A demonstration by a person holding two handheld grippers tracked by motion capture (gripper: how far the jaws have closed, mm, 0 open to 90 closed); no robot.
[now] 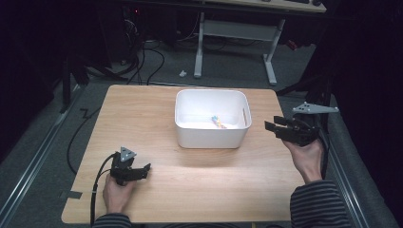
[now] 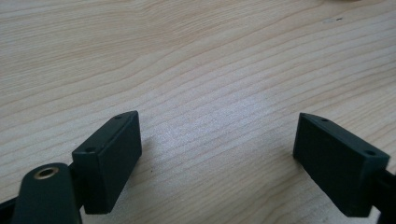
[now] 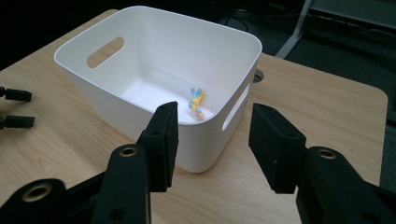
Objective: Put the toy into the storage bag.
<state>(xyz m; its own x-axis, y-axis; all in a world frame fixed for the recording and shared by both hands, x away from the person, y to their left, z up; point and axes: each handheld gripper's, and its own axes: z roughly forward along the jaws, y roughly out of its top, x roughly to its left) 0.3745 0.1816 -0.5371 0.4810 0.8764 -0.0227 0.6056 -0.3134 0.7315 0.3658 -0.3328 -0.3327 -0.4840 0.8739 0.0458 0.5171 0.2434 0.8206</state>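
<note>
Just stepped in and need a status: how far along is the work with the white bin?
Done: a small yellow-and-blue item lies inside the white plastic bin. In hand: nothing; the right tongs and left tongs stand open and empty. Left: nothing else waits on the light wooden table.

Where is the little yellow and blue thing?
The small yellow and blue thing lies on the floor of the white bin, toward its right wall, in the high view. The right gripper is beside that wall.

Black tongs (image 1: 278, 128) with grey three-cornered plates, black cables, dark striped sleeves (image 1: 313, 205).
</note>
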